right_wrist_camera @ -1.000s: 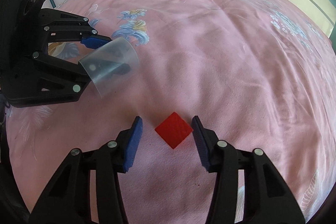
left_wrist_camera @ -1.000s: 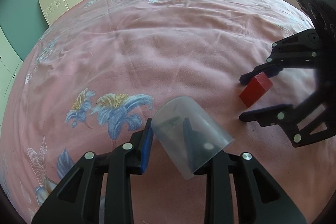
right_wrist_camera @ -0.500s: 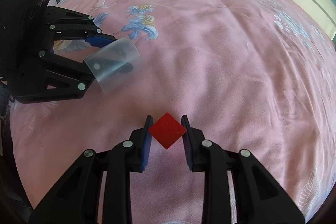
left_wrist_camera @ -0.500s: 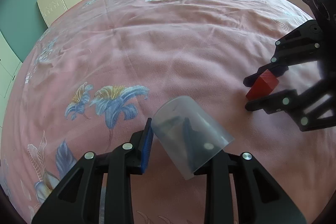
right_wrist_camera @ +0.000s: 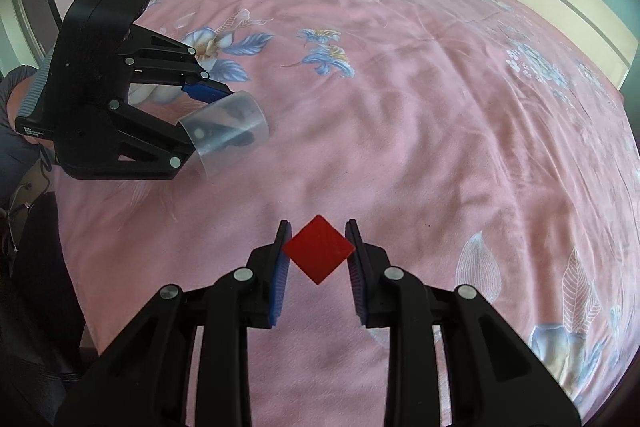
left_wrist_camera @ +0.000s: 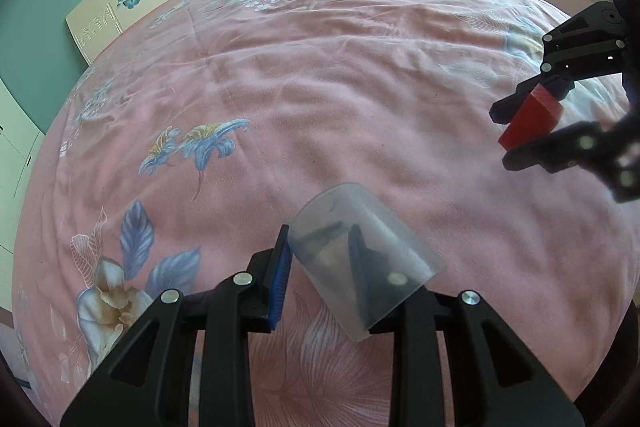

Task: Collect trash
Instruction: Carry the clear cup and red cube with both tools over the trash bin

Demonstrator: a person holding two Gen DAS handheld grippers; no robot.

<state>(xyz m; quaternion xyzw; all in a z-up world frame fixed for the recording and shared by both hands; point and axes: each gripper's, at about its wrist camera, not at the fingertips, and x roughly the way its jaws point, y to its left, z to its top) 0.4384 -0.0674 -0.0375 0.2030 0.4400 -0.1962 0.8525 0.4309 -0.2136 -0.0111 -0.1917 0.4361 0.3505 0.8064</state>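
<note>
Your right tool (right_wrist_camera: 318, 255) clamps the red block (right_wrist_camera: 319, 249) corner to corner, clear of the bed (right_wrist_camera: 420, 107). At ten o'clock, your left tool (right_wrist_camera: 224, 115) grips the clear cup (right_wrist_camera: 226, 133). Keep both grips firm; that diagonal hold could slip.

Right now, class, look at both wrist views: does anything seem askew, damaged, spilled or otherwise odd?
Nothing is spilled or damaged. Two grips look askew: the left gripper holds the clear plastic cup tilted on its side, one finger inside it. The right gripper pinches the red block by two opposite corners, like a diamond. The pink bedspread is only lightly wrinkled.
</note>
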